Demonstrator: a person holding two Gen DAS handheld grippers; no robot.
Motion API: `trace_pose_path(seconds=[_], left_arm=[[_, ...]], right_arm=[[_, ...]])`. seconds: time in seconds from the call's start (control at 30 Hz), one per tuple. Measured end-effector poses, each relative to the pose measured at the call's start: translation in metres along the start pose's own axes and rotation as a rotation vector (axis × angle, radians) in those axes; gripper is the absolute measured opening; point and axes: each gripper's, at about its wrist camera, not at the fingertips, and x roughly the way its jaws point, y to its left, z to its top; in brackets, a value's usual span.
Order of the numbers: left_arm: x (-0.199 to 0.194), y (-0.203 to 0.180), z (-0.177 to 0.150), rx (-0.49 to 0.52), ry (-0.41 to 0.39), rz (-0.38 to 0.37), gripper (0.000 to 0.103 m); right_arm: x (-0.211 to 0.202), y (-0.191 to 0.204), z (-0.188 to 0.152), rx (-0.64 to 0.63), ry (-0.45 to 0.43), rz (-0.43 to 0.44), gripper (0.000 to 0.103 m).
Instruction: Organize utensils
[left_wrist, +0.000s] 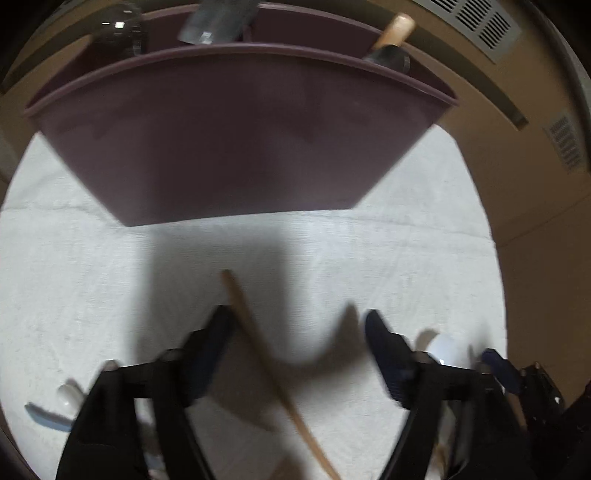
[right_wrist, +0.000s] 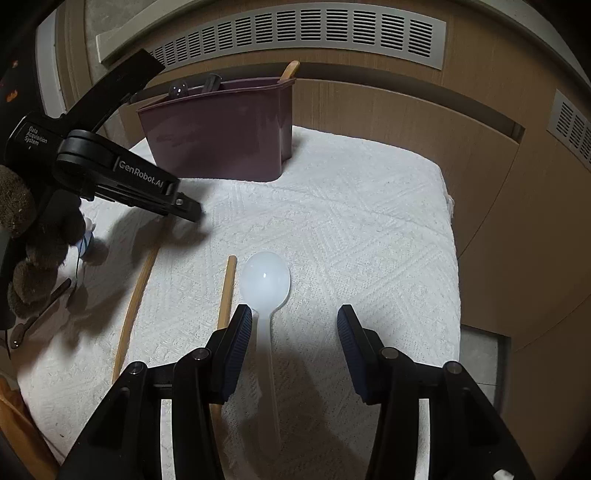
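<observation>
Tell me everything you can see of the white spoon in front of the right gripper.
The white spoon looks like translucent plastic, with a round bowl and a long thin handle. It lies flat on the white towel, bowl pointing toward the purple bin. Its handle runs back between the open jaws of the right gripper, close to the left one, not gripped.

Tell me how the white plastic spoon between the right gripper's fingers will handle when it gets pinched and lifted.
The white plastic spoon looks thin and translucent, so it is probably very light and may flex along its narrow handle. Its glossy bowl suggests a slippery surface, so a pinch by the open right gripper might let it twist. Lying flat on the textured white cloth, it seems unlikely to roll.
</observation>
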Motion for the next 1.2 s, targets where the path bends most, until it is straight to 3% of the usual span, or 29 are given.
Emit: trace_pose_path(seconds=[0.13, 0.2, 0.27, 0.3, 0.37, 0.4, 0.5, 0.7, 0.83, 1.1, 1.13, 1.17, 1.2], left_arm=[[0.003, -0.005, -0.002, -0.013, -0.038, 0.015, 0.086], [-0.001, -0.005, -0.007, -0.015, -0.078, 0.055, 0.069], [-0.005, 0.004, -0.013, -0.017, -0.108, 0.084, 0.044], [-0.007, 0.008, -0.016, -0.020, -0.124, 0.094, 0.038], [-0.009, 0.016, -0.018, -0.019, -0.147, 0.114, 0.014], [-0.011, 0.020, -0.022, -0.016, -0.167, 0.120, 0.011], [-0.019, 0.026, -0.035, -0.001, -0.226, 0.113, 0.011], [-0.089, 0.031, -0.082, 0.072, -0.470, 0.066, 0.006], [-0.130, 0.032, -0.097, 0.100, -0.605, 0.053, 0.006], [-0.153, 0.038, -0.097, 0.111, -0.671, 0.016, 0.006], [-0.151, 0.038, -0.093, 0.117, -0.668, 0.012, 0.006], [-0.147, 0.036, -0.092, 0.121, -0.665, 0.012, 0.006], [-0.142, 0.036, -0.090, 0.123, -0.660, 0.012, 0.006]], right_arm=[[-0.007, 0.001, 0.001, -0.018, -0.018, -0.011, 0.046], [-0.013, 0.002, 0.002, -0.035, -0.030, -0.024, 0.046], [-0.017, 0.004, 0.003, -0.052, -0.038, -0.035, 0.046], [-0.018, 0.004, 0.005, -0.059, -0.038, -0.043, 0.046], [-0.017, 0.005, 0.009, -0.069, -0.036, -0.050, 0.046], [-0.016, 0.006, 0.011, -0.073, -0.034, -0.053, 0.046], [-0.013, 0.008, 0.015, -0.086, -0.024, -0.050, 0.046], [-0.004, 0.019, 0.015, -0.194, 0.015, -0.010, 0.046], [0.016, 0.017, 0.020, -0.190, 0.067, 0.000, 0.046], [0.042, 0.021, 0.034, -0.169, 0.113, 0.017, 0.045], [0.042, 0.021, 0.035, -0.162, 0.120, 0.023, 0.042], [0.041, 0.020, 0.037, -0.150, 0.131, 0.037, 0.031], [0.040, 0.021, 0.037, -0.149, 0.134, 0.035, 0.031]])
